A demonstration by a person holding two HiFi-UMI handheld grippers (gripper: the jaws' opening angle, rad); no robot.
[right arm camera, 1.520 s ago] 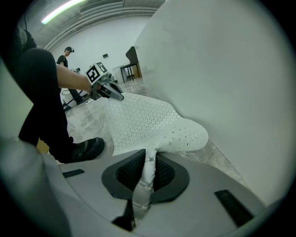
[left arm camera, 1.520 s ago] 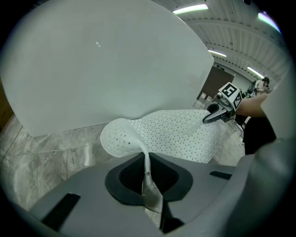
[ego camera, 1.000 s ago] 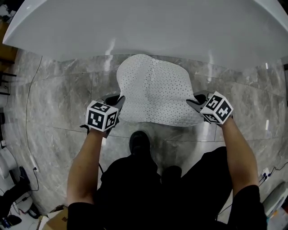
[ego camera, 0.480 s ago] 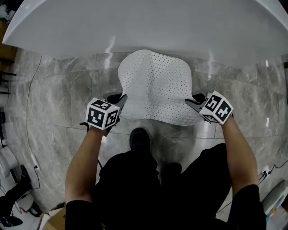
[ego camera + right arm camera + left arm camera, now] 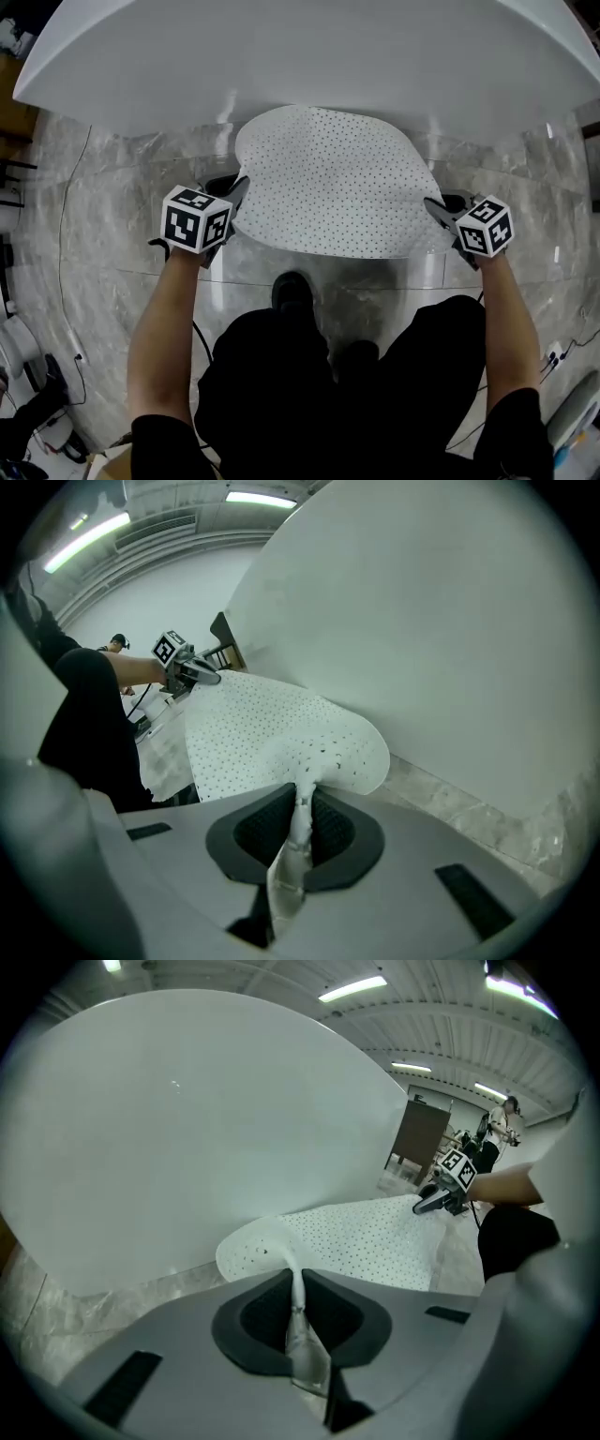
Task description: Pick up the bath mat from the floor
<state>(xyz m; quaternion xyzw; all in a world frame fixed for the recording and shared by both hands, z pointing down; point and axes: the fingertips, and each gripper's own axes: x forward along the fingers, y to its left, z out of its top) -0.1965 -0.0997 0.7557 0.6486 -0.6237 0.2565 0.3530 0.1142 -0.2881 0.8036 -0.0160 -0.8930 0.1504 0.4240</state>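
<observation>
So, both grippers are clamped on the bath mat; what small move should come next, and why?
Probably raise both grippers together, evenly. The left gripper and right gripper are each shut on an opposite edge of the bath mat, which spans between them; its far edge lies close by the bathtub and may not be off the floor.

Head view down, gripper views along jaws; bath mat (image 5: 328, 183) common.
</observation>
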